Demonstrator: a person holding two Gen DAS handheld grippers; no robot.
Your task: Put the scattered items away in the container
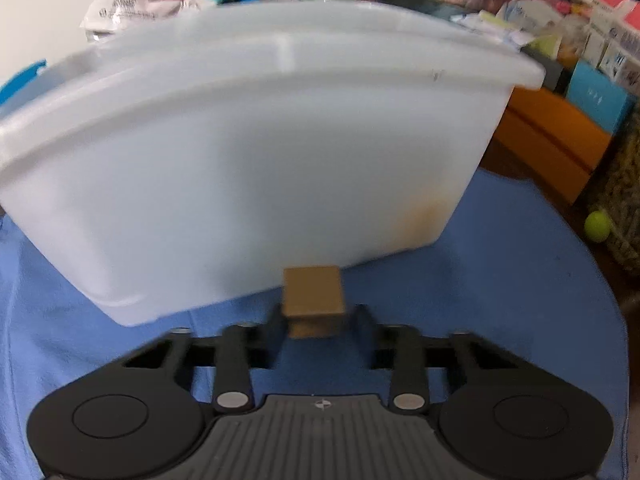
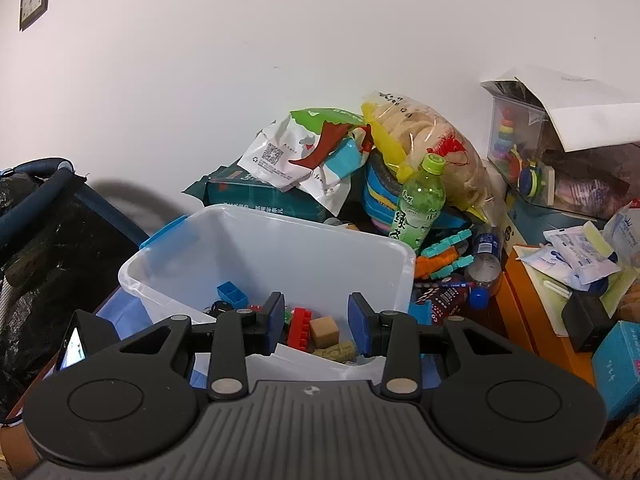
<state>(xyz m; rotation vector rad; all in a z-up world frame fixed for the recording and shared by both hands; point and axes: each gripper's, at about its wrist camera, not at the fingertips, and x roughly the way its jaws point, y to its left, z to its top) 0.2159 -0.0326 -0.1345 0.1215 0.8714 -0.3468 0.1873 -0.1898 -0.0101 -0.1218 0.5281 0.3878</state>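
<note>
In the left wrist view my left gripper is shut on a small tan wooden block, held just above the blue cloth, close to the near wall of the white plastic container. In the right wrist view my right gripper is open and empty, above the near rim of the same container. Inside lie a red brick, a tan cube, a blue brick, an olive brick and a black piece.
Behind the container is a pile: a green bottle, snack bags, a white bag, teal and orange toys. An orange box and teal box stand to the right. A yellow-green ball lies at the right.
</note>
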